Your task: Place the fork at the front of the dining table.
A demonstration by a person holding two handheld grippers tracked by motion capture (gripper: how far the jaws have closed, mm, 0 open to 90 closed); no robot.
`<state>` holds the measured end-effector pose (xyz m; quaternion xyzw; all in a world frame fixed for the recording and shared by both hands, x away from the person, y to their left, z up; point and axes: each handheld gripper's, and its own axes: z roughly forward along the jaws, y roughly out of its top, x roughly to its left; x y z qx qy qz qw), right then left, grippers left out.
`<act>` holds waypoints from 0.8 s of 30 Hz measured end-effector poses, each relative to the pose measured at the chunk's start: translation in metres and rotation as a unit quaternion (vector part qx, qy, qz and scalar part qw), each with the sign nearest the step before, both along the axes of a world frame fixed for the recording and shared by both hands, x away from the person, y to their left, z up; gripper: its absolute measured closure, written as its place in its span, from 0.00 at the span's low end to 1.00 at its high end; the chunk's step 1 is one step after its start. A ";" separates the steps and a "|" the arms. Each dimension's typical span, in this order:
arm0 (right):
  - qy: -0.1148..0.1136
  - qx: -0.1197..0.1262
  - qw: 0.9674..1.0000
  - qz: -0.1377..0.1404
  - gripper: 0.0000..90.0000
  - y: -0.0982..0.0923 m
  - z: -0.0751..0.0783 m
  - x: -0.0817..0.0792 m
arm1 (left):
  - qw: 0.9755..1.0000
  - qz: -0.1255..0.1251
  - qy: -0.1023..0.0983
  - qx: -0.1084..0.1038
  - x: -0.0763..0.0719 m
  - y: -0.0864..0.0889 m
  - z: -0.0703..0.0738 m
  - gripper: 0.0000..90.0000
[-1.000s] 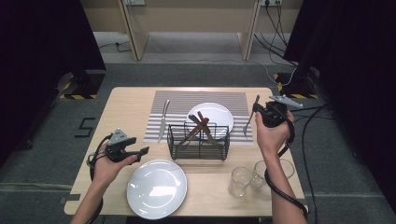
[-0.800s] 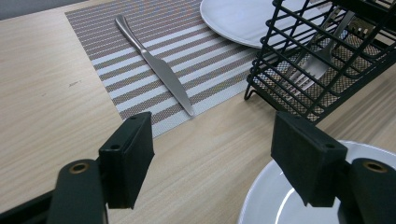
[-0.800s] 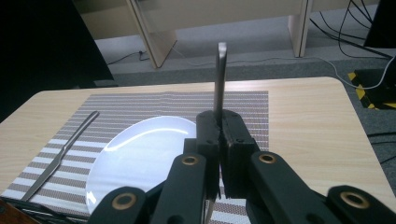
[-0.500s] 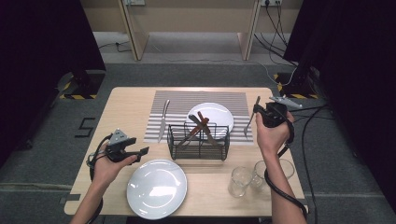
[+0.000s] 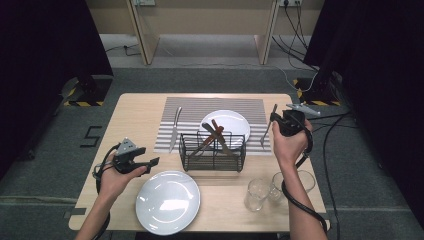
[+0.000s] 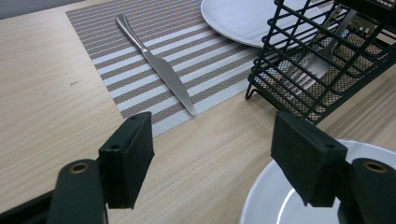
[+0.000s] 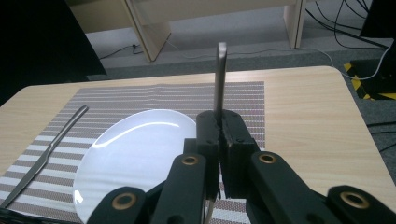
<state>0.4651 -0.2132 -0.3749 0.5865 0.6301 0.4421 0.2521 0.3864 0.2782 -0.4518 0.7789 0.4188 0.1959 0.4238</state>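
My right gripper [image 5: 274,121] is shut on a metal fork [image 5: 267,128], held above the right edge of the striped placemat [image 5: 190,107] with the tines pointing down. In the right gripper view the fork's handle [image 7: 220,79] rises straight up from the closed jaws [image 7: 218,125]. My left gripper [image 5: 152,162] hovers open at the front left of the table, nothing between its jaws [image 6: 215,149]. A knife [image 5: 173,130] lies on the placemat's left side [image 6: 159,70]. A white plate [image 5: 232,120] sits on the placemat behind the wire basket.
A black wire basket [image 5: 212,150] with wooden-handled and metal cutlery stands mid-table. A second white plate [image 5: 167,202] lies at the front, just right of my left gripper. Two clear glasses [image 5: 256,194] [image 5: 287,182] stand front right.
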 end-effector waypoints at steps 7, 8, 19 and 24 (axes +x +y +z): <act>0.004 -0.001 1.000 -0.003 0.97 -0.001 -0.003 0.003 | 1.000 -0.001 0.000 0.000 0.000 0.000 0.000 0.32; 0.007 0.000 1.000 -0.003 0.97 -0.001 -0.004 0.003 | 1.000 -0.001 0.000 0.000 0.001 0.000 0.000 0.32; 0.020 -0.006 1.000 -0.007 0.97 -0.001 -0.011 0.008 | 1.000 -0.001 0.001 0.001 0.001 0.000 0.000 0.32; 0.025 -0.006 1.000 -0.008 0.97 -0.001 -0.015 0.010 | 1.000 -0.001 0.000 0.001 0.001 0.000 0.000 0.32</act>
